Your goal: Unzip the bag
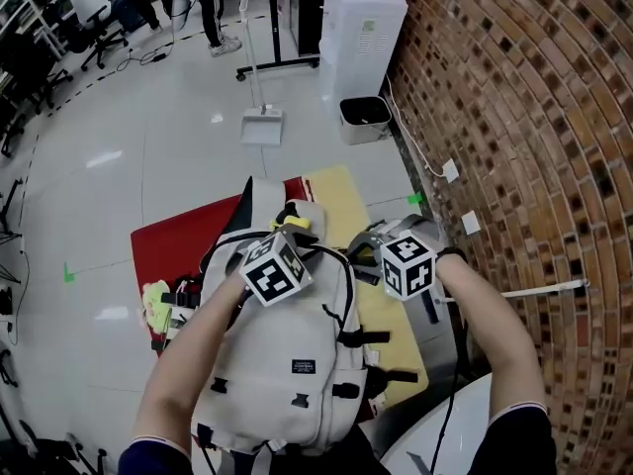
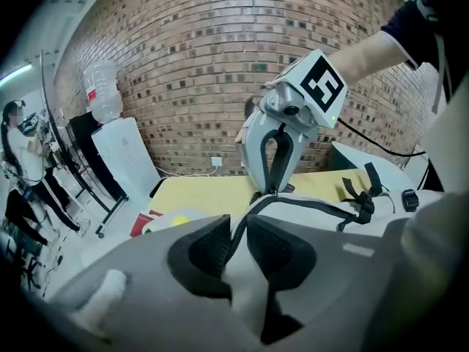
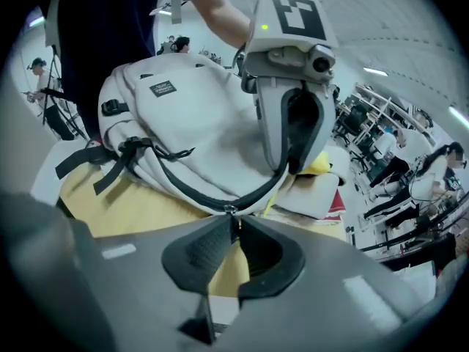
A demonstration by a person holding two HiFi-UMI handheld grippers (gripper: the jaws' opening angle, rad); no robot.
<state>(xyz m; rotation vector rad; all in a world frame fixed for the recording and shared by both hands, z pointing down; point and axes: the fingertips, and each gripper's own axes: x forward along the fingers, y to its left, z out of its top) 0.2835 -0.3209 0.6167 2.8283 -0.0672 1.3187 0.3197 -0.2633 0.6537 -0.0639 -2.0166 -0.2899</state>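
Brick wall right; white backpack lies on yellow mat, near centre. Left gripper pinches bag fabric at the zip seam. Right gripper is clamped narrowly on zipper pull. Grasp step looks done; next likely pull along seam, left bracing.

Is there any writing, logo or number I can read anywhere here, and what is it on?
Nothing here can be read.
Black label on the backpack: white print, too small to read.
Marker cubes: black-and-white patterns, no words.
Sticker on the water dispenser: too blurred.
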